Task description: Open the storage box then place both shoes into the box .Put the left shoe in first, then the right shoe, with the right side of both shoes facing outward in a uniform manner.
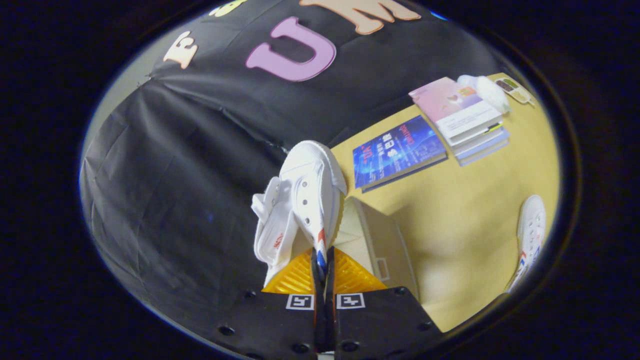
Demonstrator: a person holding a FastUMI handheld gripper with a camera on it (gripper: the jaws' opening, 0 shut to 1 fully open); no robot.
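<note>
Your tool (323, 265) is pinched tight on the white shoe's (305, 200) side wall, holding it lifted above the storage box (372, 235). The other shoe (530, 235) lies on the bench (465, 210), well apart, near the books (395, 150).

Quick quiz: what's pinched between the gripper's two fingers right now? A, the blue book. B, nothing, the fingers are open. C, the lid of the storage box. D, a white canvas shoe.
D: the gripper has both fingers closed on the side wall of the white canvas shoe, which is lifted above the storage box, while the blue book lies on the yellow table beyond.
</note>
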